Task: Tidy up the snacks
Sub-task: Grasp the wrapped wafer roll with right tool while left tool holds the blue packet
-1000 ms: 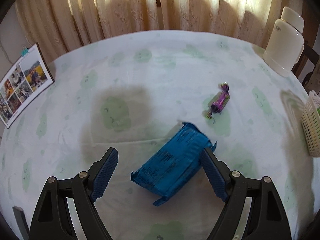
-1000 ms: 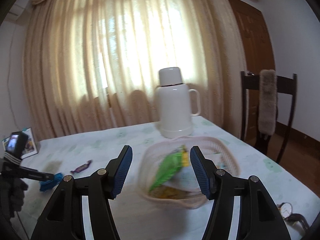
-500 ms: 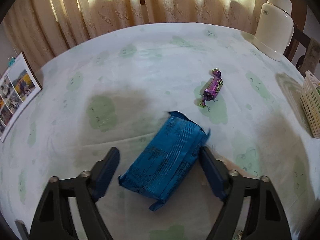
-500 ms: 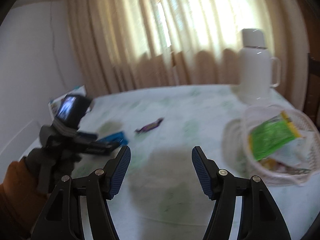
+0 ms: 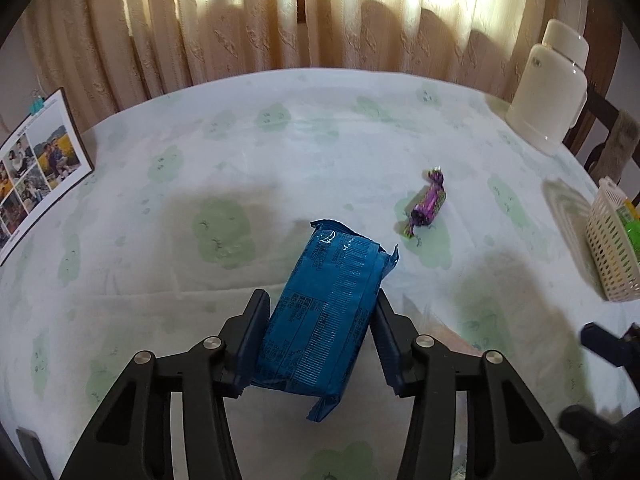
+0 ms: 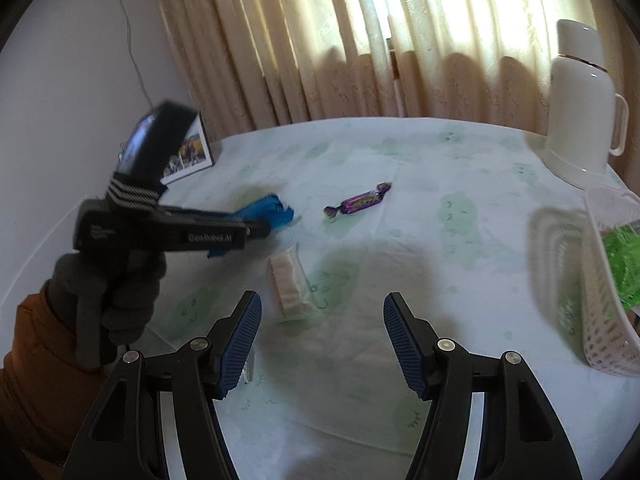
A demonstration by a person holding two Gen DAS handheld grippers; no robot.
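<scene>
Left wrist view: your left gripper [image 5: 318, 332] has just been closing and now clamps the blue snack packet [image 5: 326, 316], whose long axis runs away from you along the fingers. Rightward, a purple candy [image 5: 428, 204] lies near, then the white basket [image 5: 608, 240] at the table's right edge. Your right gripper [image 6: 322, 340] hangs apart and empty just short of a pale wrapped snack [image 6: 286, 284]. A green-patterned tablecloth [image 5: 280, 152] covers the table; beige curtains [image 5: 320, 12] hang behind.

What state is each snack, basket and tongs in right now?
Left tongs: just closed onto the blue packet.
Right tongs: open, empty.
Purple candy: loose on the table.
Clear-wrapped snack: lying on the table.
Basket: holds a green packet.
</scene>
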